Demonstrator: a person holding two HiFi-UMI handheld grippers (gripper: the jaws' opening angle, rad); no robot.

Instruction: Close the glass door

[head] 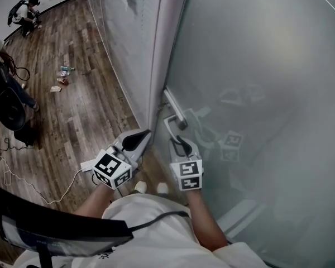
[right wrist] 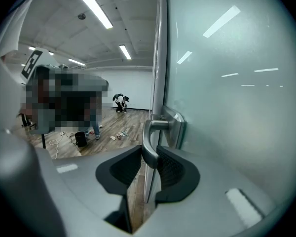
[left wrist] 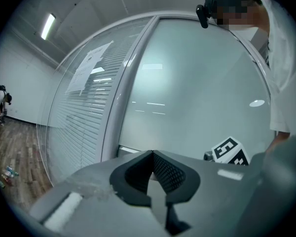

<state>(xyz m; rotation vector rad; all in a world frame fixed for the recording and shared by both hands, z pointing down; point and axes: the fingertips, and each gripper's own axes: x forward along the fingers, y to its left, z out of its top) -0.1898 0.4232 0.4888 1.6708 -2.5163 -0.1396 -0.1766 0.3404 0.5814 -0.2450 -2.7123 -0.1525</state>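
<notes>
Gripping the metal door handle [right wrist: 149,138] at centre frame, the right gripper [right wrist: 149,156] was clamped on that lever of the frosted glass door [head: 257,66], which filled the right of the head view, while the left gripper [left wrist: 152,157], jaws together and empty, hung just left of it.

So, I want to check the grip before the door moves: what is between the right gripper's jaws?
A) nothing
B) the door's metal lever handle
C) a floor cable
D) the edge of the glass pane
B: the right gripper view shows the metal lever handle standing between the jaws of the right gripper, with both jaws closed against it.
</notes>
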